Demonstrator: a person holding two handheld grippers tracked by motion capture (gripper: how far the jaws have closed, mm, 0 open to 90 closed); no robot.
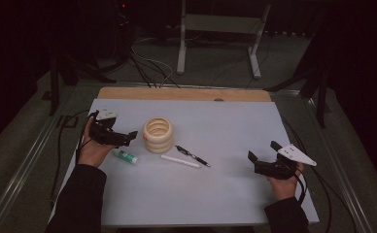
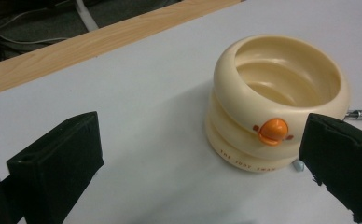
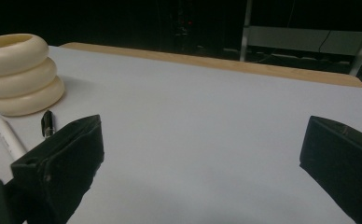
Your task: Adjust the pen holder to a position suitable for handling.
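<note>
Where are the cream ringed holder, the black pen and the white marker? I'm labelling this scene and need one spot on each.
cream ringed holder [image 2: 244, 88], left gripper view, on its top ring's outer wall.
black pen [image 1: 192, 155], high view, mid-barrel.
white marker [image 1: 180, 161], high view, mid-barrel.

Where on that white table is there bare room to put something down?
Free: the stretch between the black pen and the right claw, and the near edge. Crowded: around the cream ringed holder, glue stick, white pen and left claw.
</note>
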